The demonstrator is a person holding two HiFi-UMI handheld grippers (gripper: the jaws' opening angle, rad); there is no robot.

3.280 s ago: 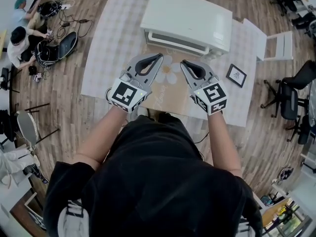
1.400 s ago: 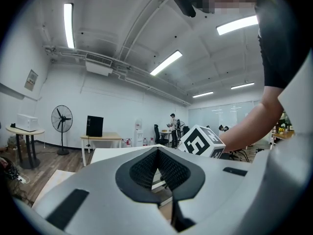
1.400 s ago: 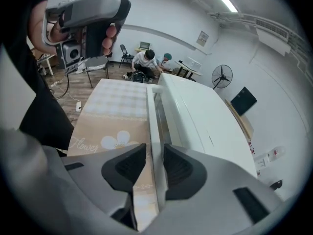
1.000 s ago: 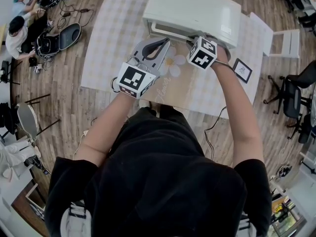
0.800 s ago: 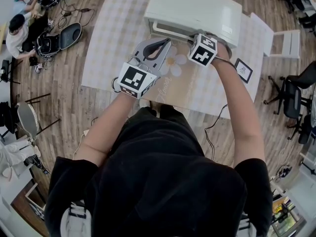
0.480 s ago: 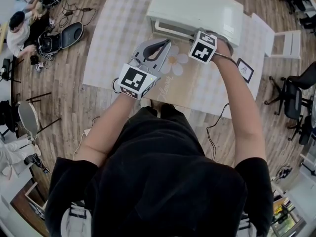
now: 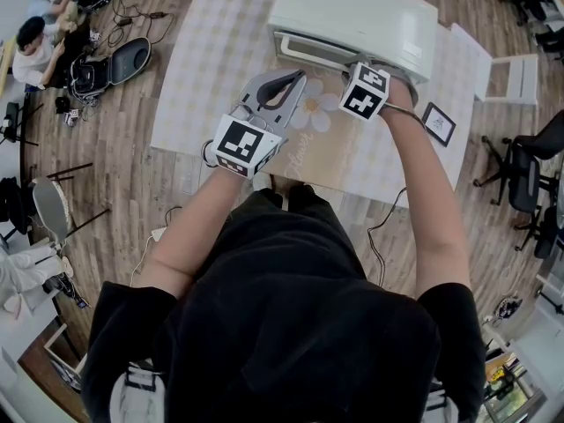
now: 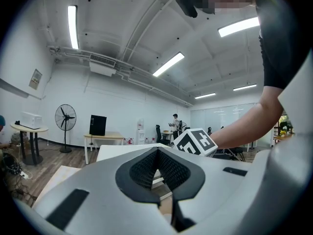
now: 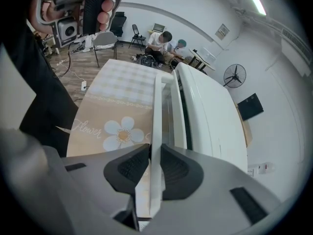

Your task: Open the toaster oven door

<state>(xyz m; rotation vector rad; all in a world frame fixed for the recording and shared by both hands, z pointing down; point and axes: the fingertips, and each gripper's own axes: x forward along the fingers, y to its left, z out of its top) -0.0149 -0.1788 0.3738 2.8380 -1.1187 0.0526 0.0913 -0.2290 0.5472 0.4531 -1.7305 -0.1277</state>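
A white toaster oven (image 7: 352, 11) stands at the far side of the table, its front facing me. In the right gripper view its long white door handle (image 9: 156, 116) runs straight between my jaws, and the right gripper (image 9: 155, 164) is shut on that bar, both dark pads against it. From the head view only that gripper's marker cube shows, against the oven's front right. My left gripper (image 7: 293, 77) hovers over the flower-printed mat (image 7: 313, 113) just left of the right one, shut, with nothing in it. A dark seam shows between door (image 9: 169, 114) and oven body (image 9: 210, 116).
A small framed picture (image 7: 438, 124) lies on the checked tablecloth (image 7: 211, 69) right of my right hand. A white chair (image 7: 507, 69) stands beyond the table's right end, a black office chair (image 7: 529, 183) further right. People (image 7: 35, 38) sit on the floor at far left among cables.
My right gripper went from above the mat to the oven's handle and has stayed there over the last second. The left gripper has barely moved.
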